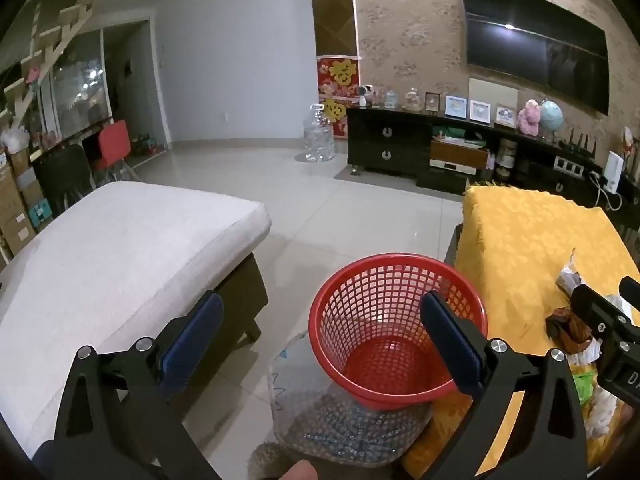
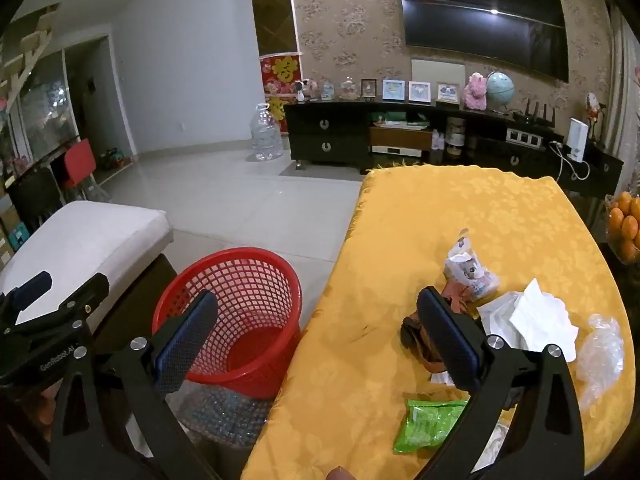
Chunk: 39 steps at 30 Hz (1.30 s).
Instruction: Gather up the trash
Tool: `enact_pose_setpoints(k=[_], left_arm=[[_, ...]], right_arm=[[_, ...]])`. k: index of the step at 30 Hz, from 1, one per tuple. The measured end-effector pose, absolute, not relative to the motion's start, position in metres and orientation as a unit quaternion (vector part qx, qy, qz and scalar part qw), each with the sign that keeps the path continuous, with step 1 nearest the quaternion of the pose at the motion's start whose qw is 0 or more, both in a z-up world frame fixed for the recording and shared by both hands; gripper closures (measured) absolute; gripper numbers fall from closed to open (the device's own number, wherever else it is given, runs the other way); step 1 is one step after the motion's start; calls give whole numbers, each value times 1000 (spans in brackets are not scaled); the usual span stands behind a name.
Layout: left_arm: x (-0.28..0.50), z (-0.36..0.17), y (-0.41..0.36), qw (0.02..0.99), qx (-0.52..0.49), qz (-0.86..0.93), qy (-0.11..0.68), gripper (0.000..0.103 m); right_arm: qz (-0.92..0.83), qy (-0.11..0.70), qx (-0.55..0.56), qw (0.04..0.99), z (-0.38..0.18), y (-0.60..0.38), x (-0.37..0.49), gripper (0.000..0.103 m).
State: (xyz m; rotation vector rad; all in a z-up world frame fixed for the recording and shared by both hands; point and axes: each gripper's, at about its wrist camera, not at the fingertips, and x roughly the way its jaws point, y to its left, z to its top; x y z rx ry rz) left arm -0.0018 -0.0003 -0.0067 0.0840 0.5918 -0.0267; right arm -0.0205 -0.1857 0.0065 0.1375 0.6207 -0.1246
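One worktop [image 2: 460,208] draped in a yellow patterned cloth carries the trash; beside its left edge one round red plastic mesh basket [image 2: 240,280] sits on a clear dome-shaped stand over the tiled floor, with nothing visible inside it. One white cushioned ottoman [image 1: 120,248] stands well apart to the left. On the cloth lie six pieces of trash: one crumpled white tissue [image 2: 536,320], one clear crinkled plastic bag [image 2: 604,356], one printed snack wrapper [image 2: 470,268], one green foil packet [image 2: 430,424], one brown crumpled wrapper [image 2: 420,340] and one small white paper scrap [image 2: 440,379]. The left gripper [image 1: 320,336] hangs spread wide above the basket, holding nothing. The right gripper [image 2: 316,336] is likewise spread, empty, over the worktop's left edge.
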Motion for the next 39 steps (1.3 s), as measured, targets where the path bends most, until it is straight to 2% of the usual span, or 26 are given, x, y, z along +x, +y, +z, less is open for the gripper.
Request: enact_pose_setpoints(k=[39], left_arm=[[-1, 2, -2, 955, 41, -14, 293, 8]], right_arm=[[-60, 304, 70, 948, -2, -190, -19, 6]])
